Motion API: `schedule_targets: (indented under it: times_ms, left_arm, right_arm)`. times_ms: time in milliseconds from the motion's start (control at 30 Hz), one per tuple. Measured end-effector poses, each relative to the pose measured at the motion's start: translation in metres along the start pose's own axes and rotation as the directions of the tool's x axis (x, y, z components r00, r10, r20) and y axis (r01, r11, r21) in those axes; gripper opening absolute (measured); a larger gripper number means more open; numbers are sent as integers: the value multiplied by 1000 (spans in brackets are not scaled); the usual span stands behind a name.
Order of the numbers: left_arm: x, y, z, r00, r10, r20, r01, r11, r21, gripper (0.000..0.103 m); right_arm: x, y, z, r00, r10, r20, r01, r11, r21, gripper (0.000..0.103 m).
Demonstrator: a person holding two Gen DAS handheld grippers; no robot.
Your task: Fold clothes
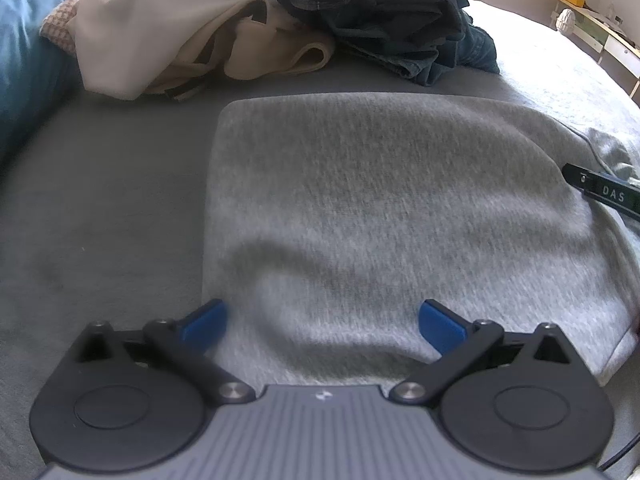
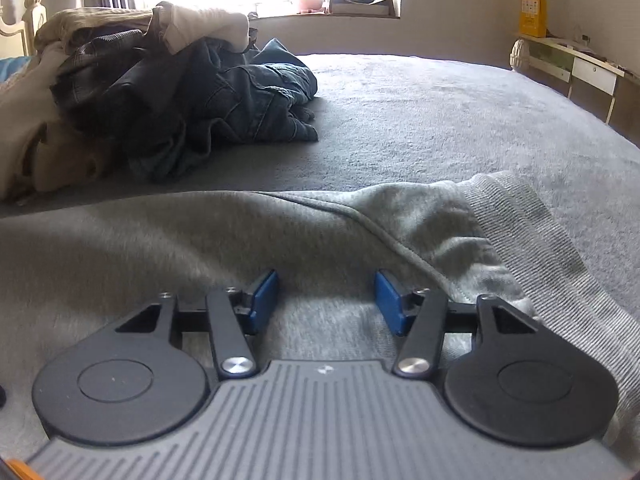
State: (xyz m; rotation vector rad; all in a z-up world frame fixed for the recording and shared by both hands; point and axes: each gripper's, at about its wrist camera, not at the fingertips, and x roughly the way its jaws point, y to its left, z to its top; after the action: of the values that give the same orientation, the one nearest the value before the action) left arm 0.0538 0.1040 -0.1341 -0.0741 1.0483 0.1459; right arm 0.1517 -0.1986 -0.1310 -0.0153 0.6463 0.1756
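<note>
One grey sweatshirt (image 1: 360, 208) lies folded flat on the grey bed (image 1: 100, 200), with white letters "DAS" on the black arm at its right edge. The left gripper (image 1: 322, 322) hovers wide over its near hem. The right gripper (image 2: 327, 300), half-spread with cloth between its blue pads but not pinched, sits on the fabric; one mixed clothes pile (image 2: 180, 92) lies behind.

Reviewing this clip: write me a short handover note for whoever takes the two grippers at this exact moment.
Left gripper: open wide, over the near edge of the grey sweatshirt, holding nothing.
Right gripper: half open, low over the sweatshirt near its ribbed hem; no cloth visibly pinched.
Sweatshirt lies partly folded on the grey bed.
Unfolded pile of jeans and light garments sits behind it.
Left: finish this fold, then the pile.
</note>
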Motion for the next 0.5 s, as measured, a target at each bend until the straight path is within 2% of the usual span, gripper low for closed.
schedule_targets:
  times_ms: [500]
  left_arm:
    - [-8, 3, 1, 1000, -22, 7, 22, 1000, 6, 103]
  right_arm:
    - [2, 0, -7, 1000, 0, 26, 0, 1000, -4, 54]
